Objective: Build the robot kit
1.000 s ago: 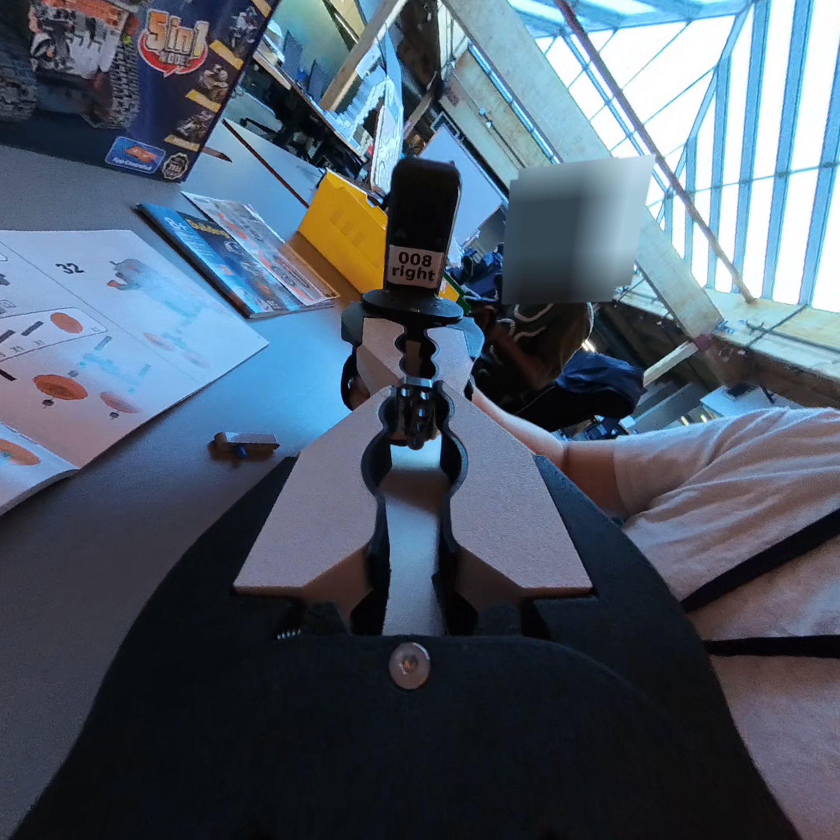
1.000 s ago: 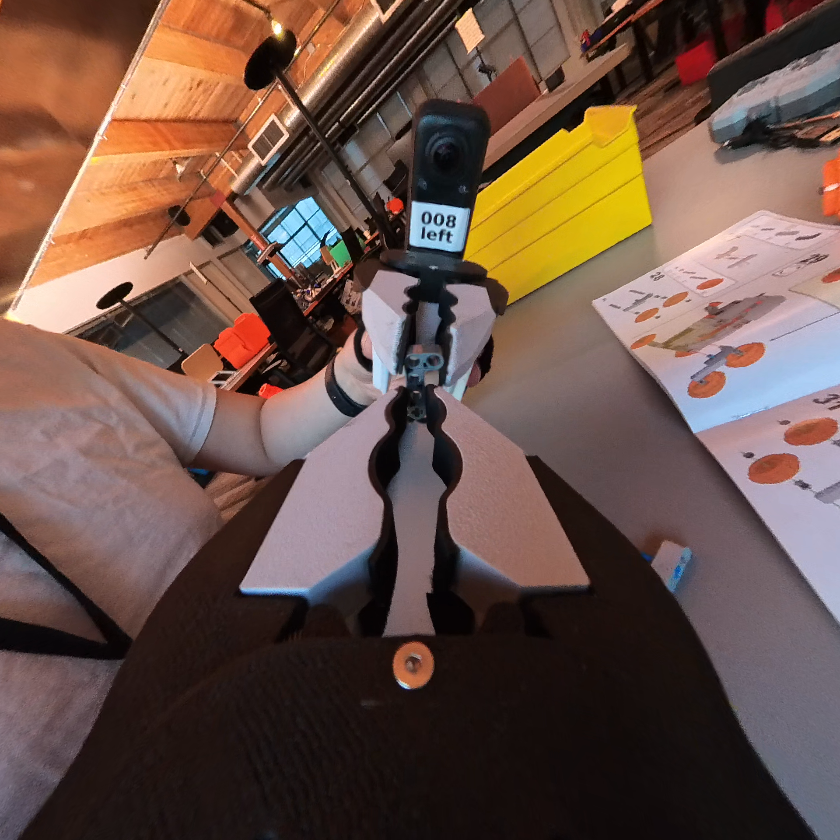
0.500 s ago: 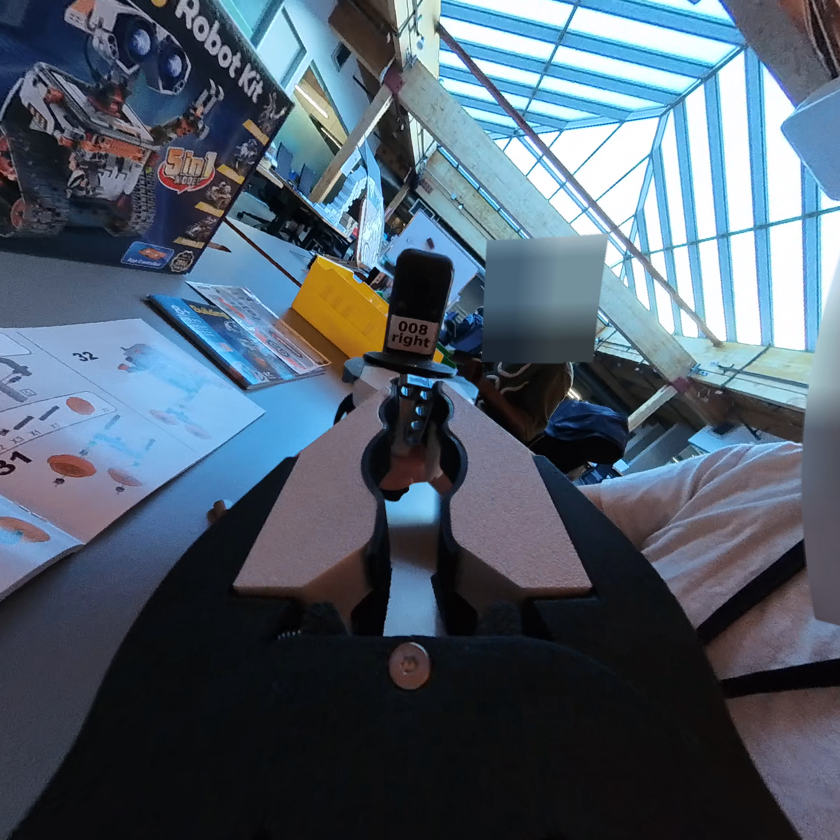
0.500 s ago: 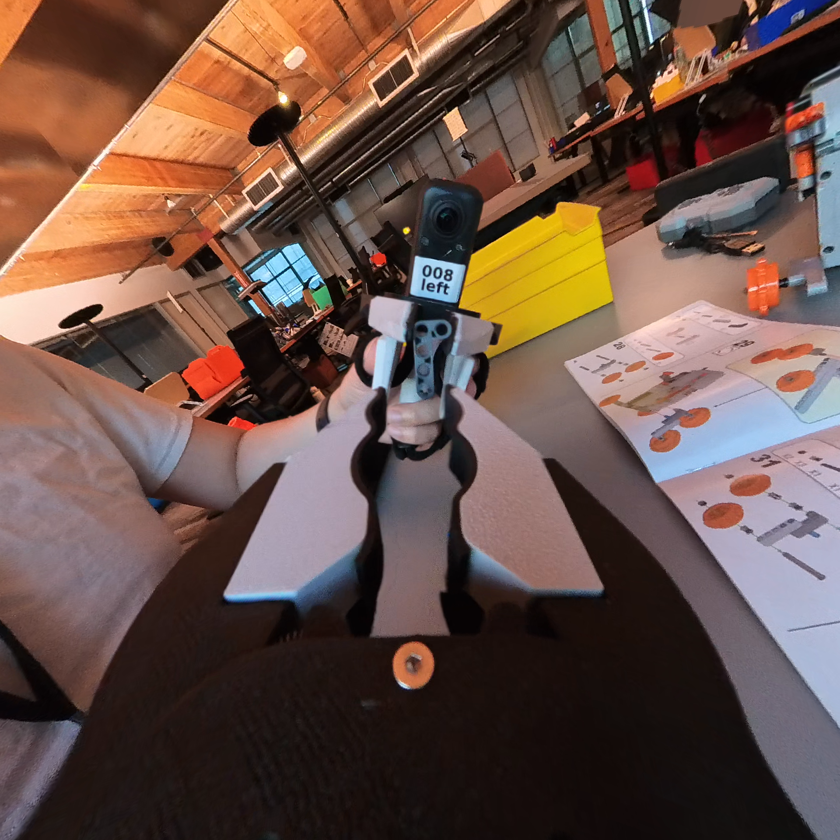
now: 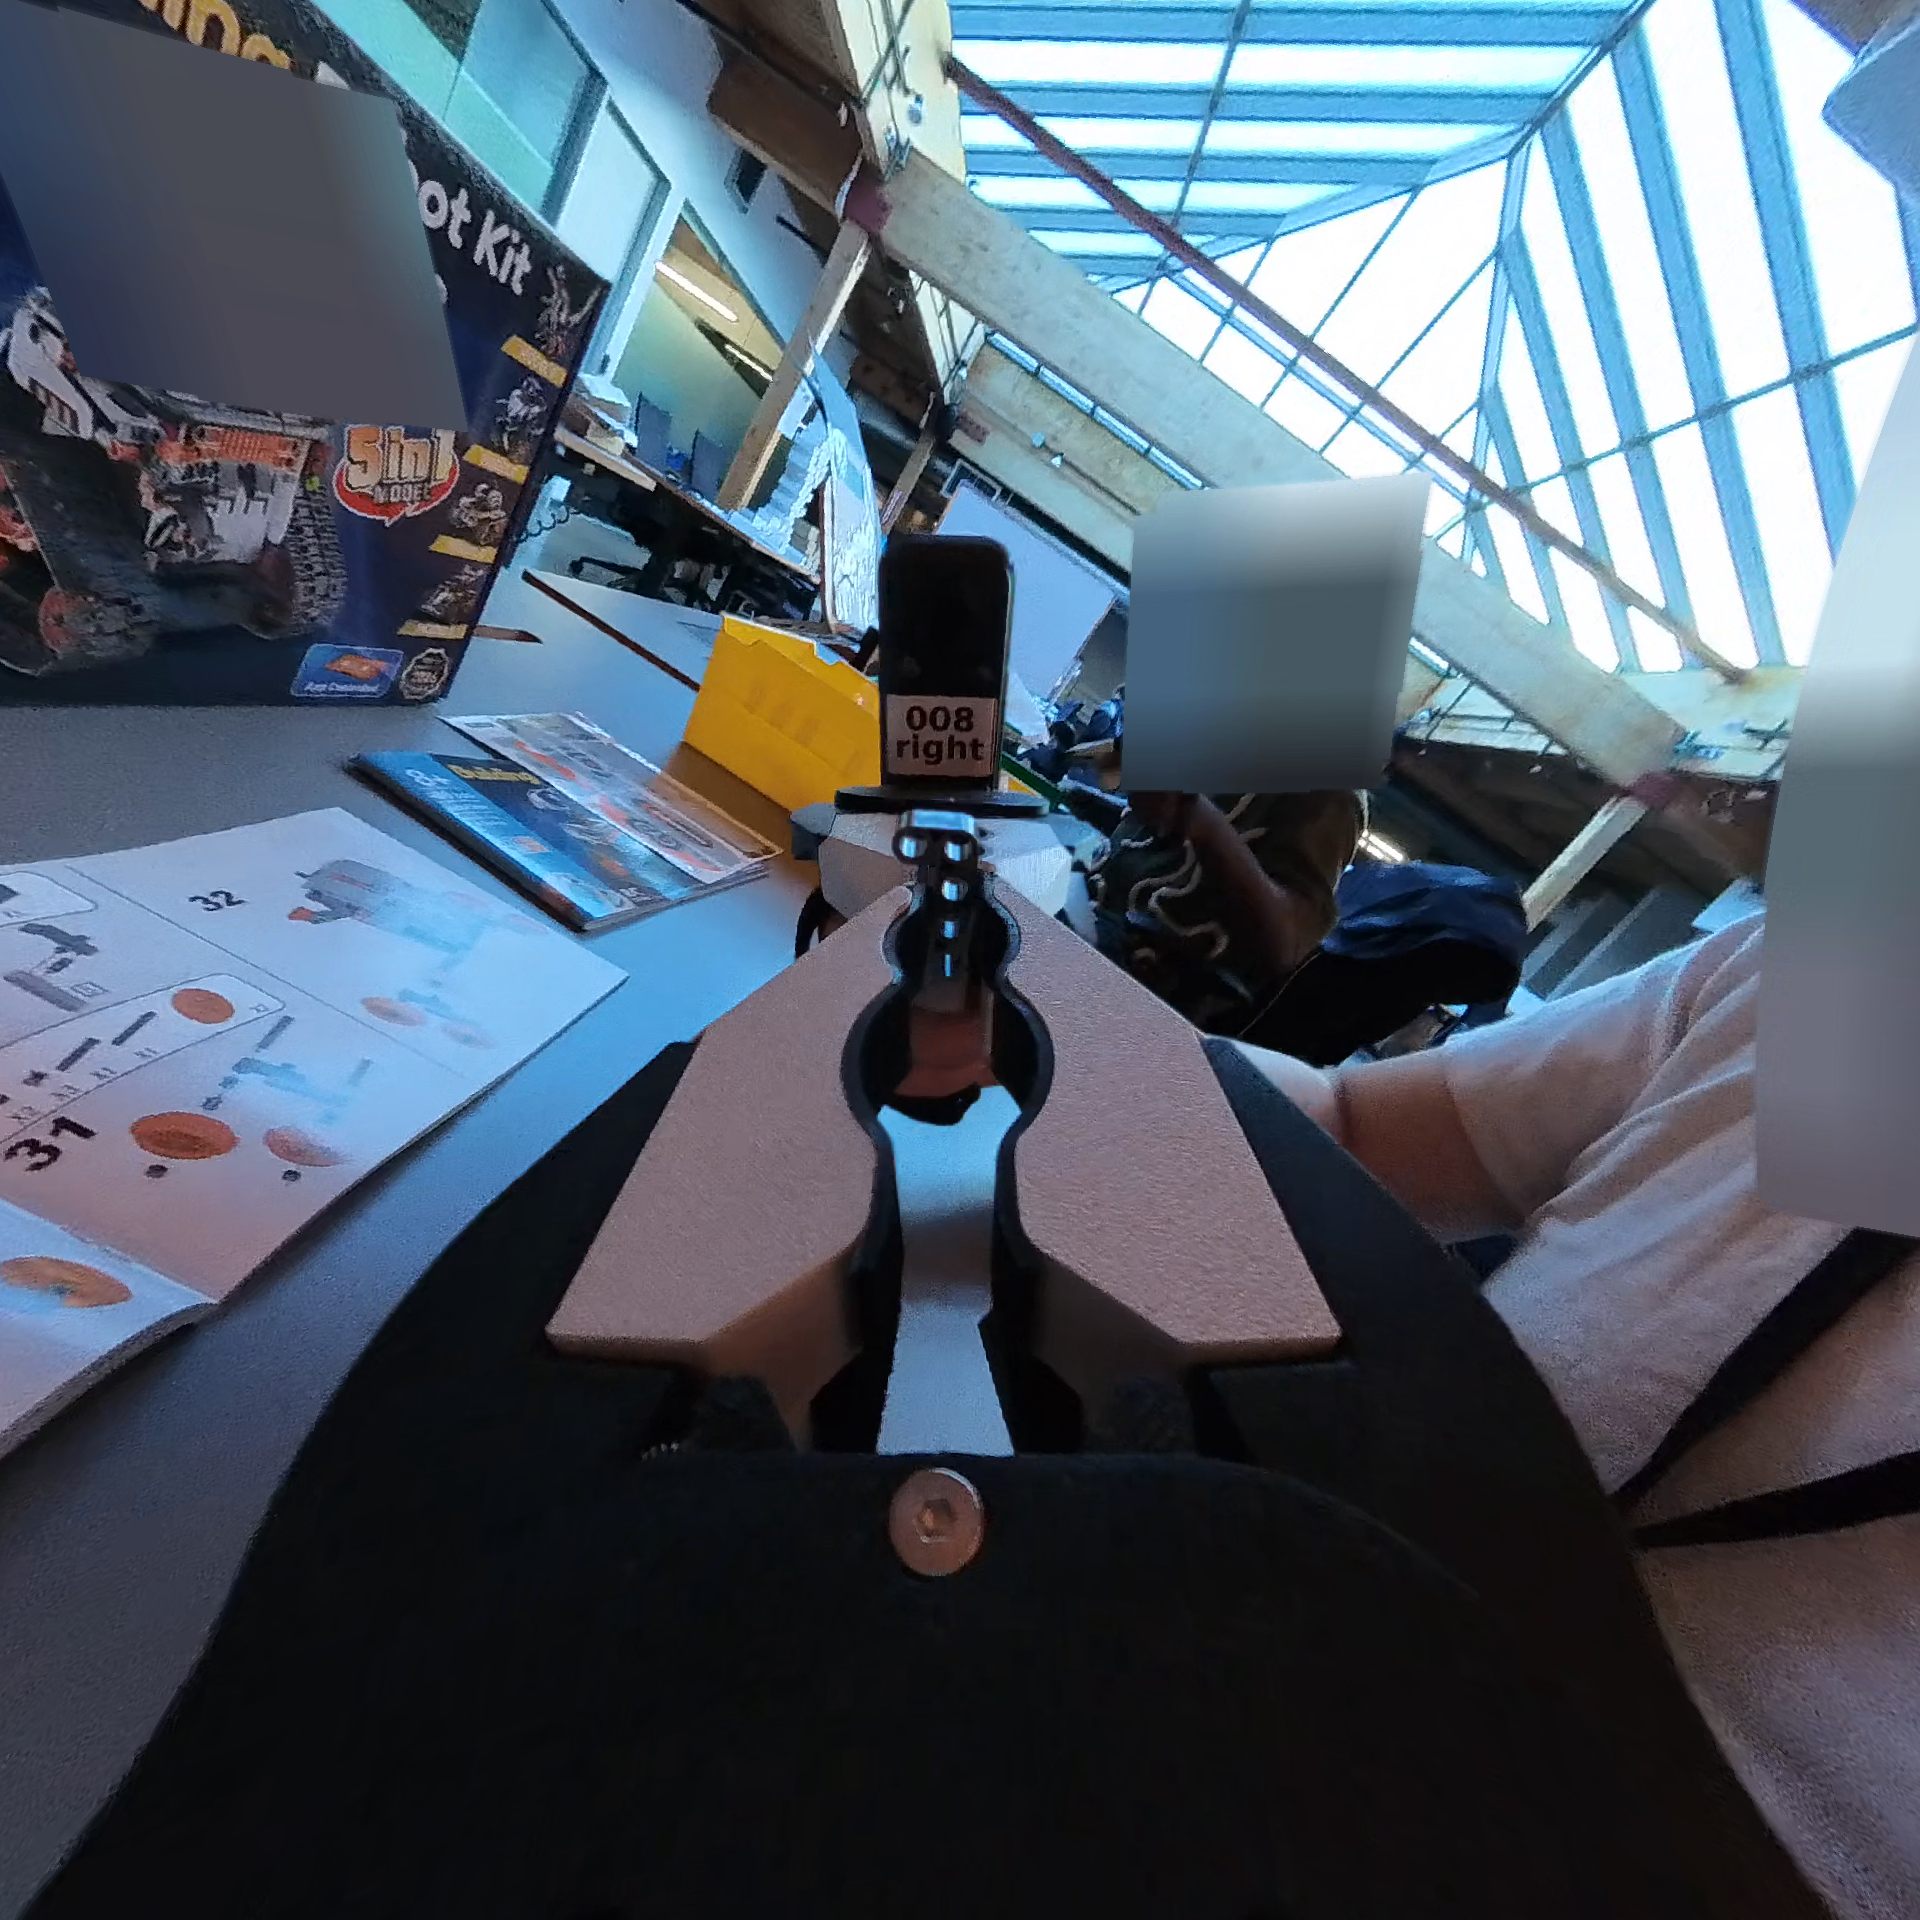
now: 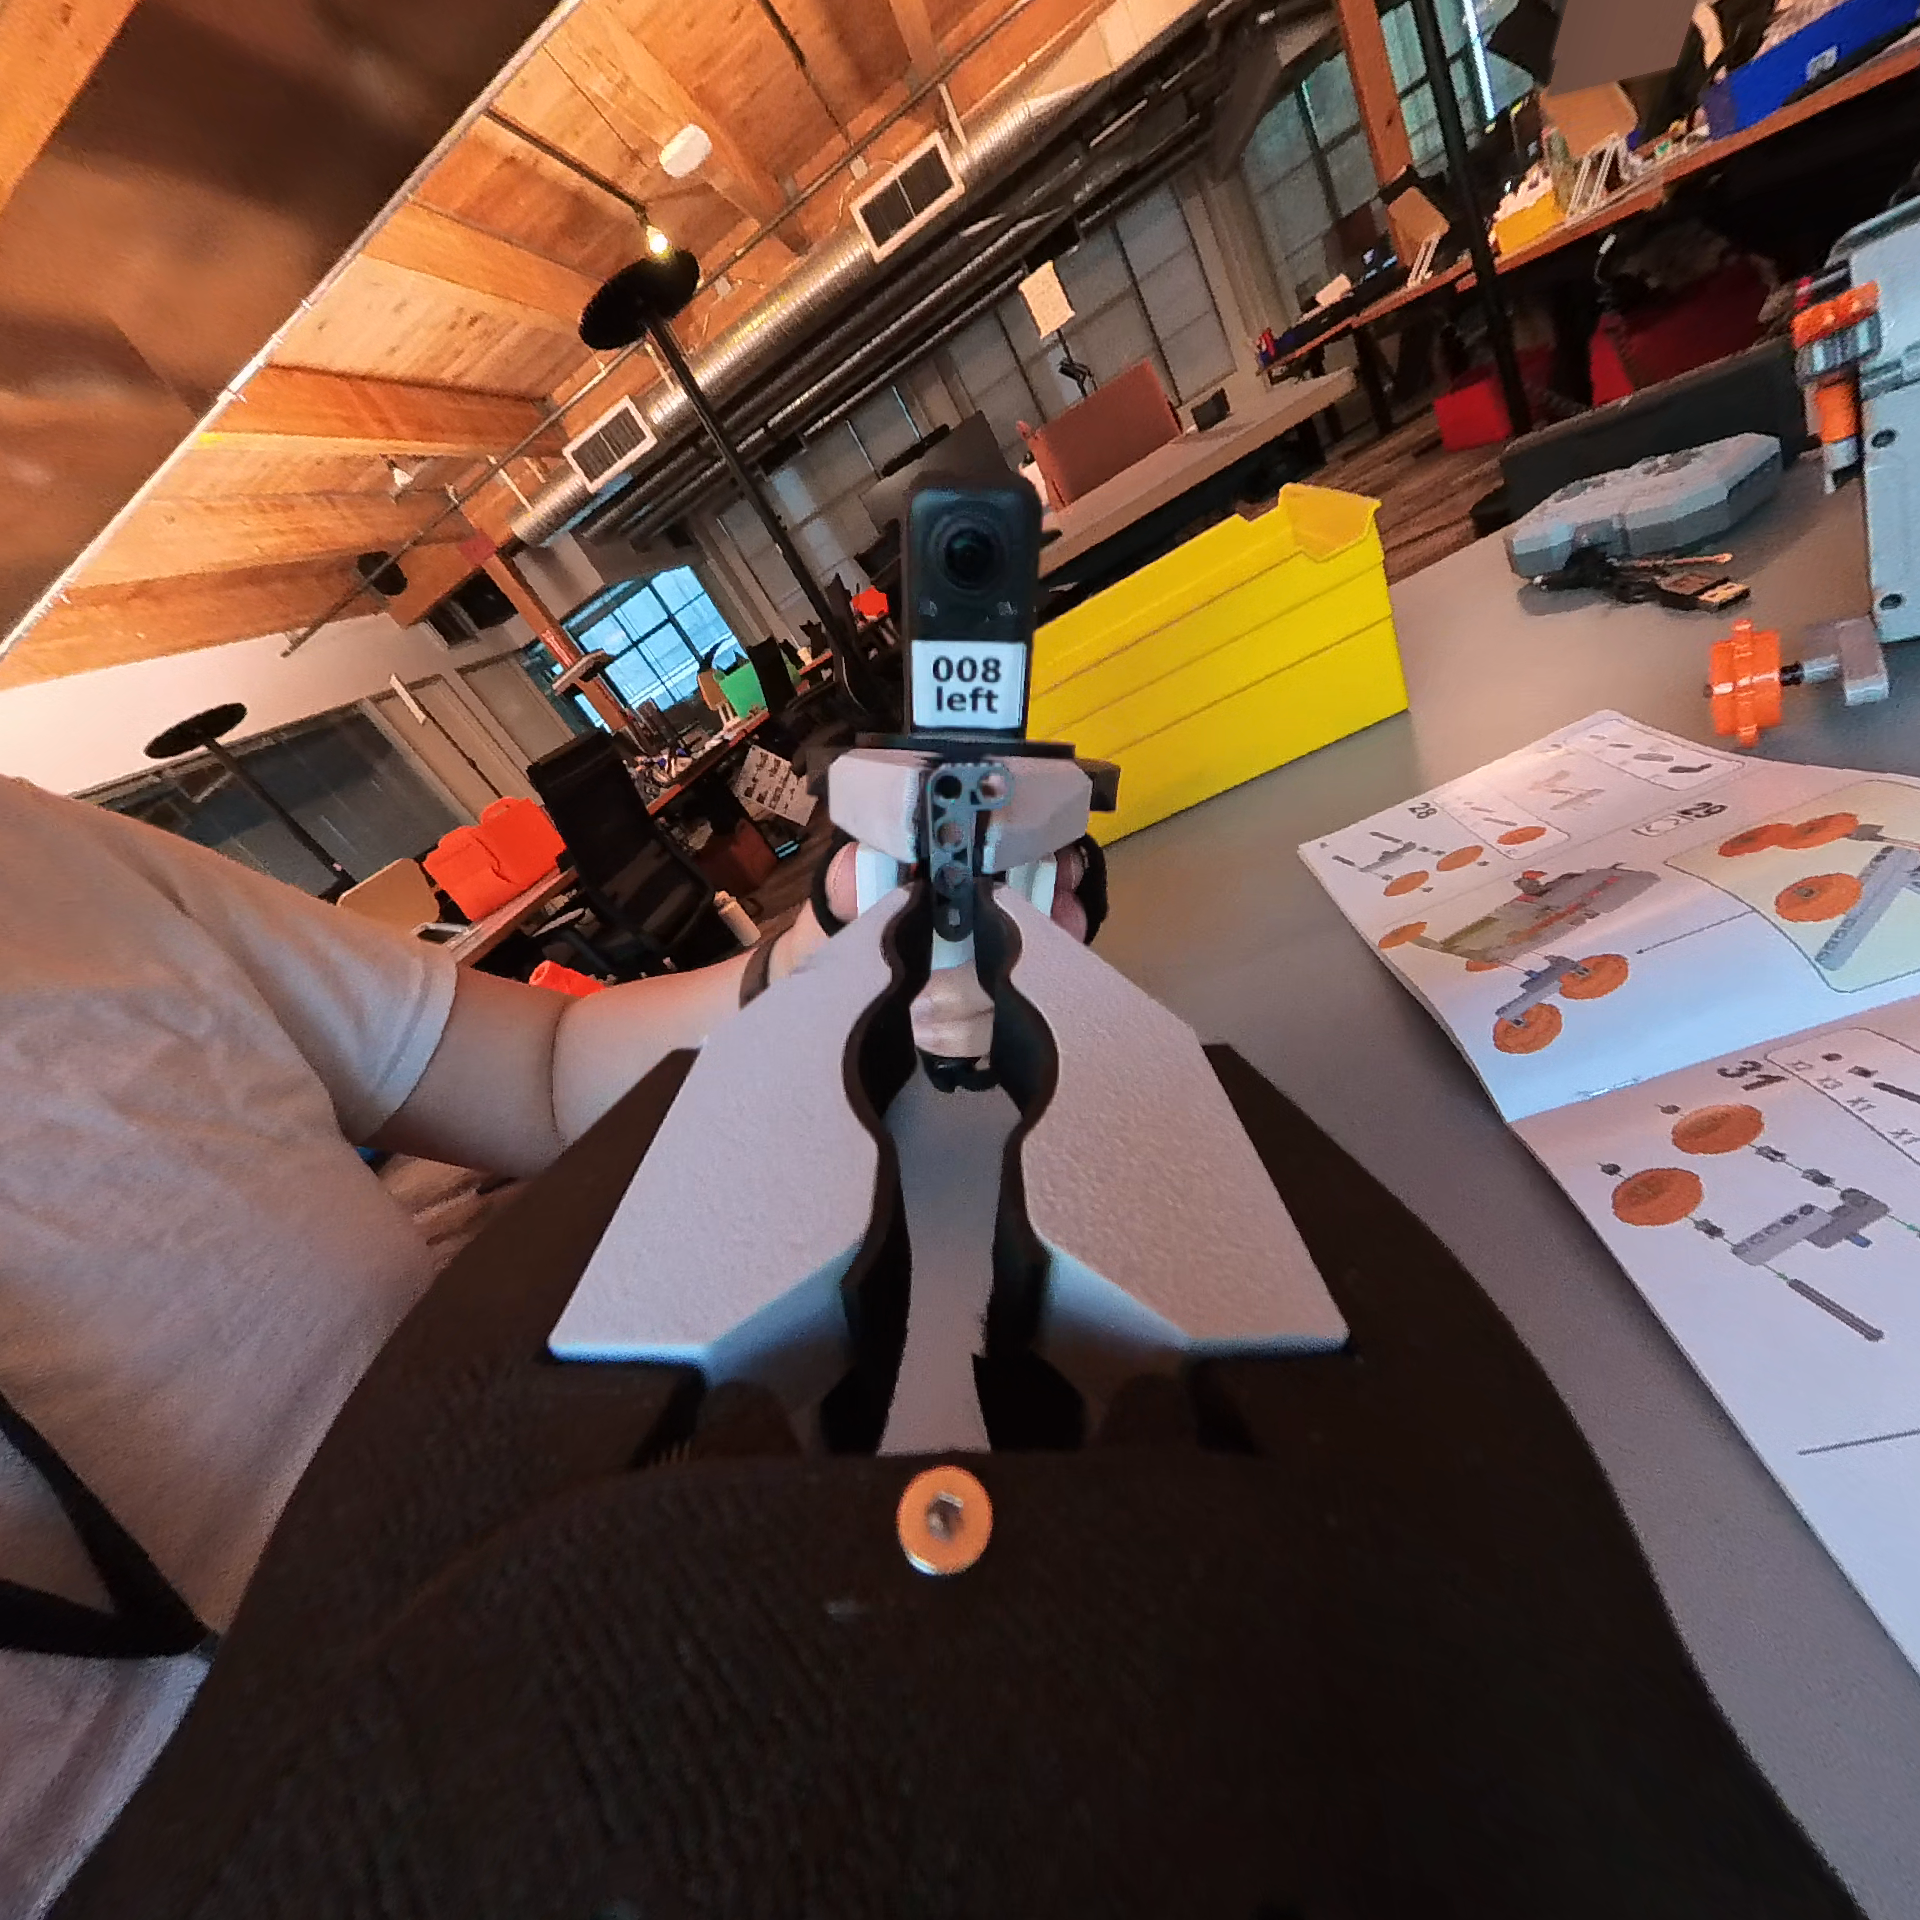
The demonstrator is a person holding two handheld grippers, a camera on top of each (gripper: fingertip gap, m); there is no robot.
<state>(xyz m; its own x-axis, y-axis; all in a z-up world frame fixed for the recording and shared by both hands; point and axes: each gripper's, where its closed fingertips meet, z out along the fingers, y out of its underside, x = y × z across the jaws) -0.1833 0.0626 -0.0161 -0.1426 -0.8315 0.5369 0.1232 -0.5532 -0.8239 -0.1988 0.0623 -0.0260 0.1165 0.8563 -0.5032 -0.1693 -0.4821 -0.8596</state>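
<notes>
Above the grey table (image 6: 1299,935), beside the open booklet (image 6: 1662,935), the left gripper (image 5: 940,906) pinches a dark holed beam (image 5: 938,847) upright, while the right gripper (image 6: 951,916) meets it tip to tip, jaws drawn near together at the beam's lower end, contact unconfirmed.

fingers (image 5: 758,1153): pale wedges | mount: black, silver screw | sleeve (image 6: 156,1039): white

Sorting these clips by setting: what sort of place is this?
Probably a shared workshop or makerspace: long workbenches crowded with gear, exposed ducts under a timber ceiling, and a yellow parts bin by an open building manual.
</notes>
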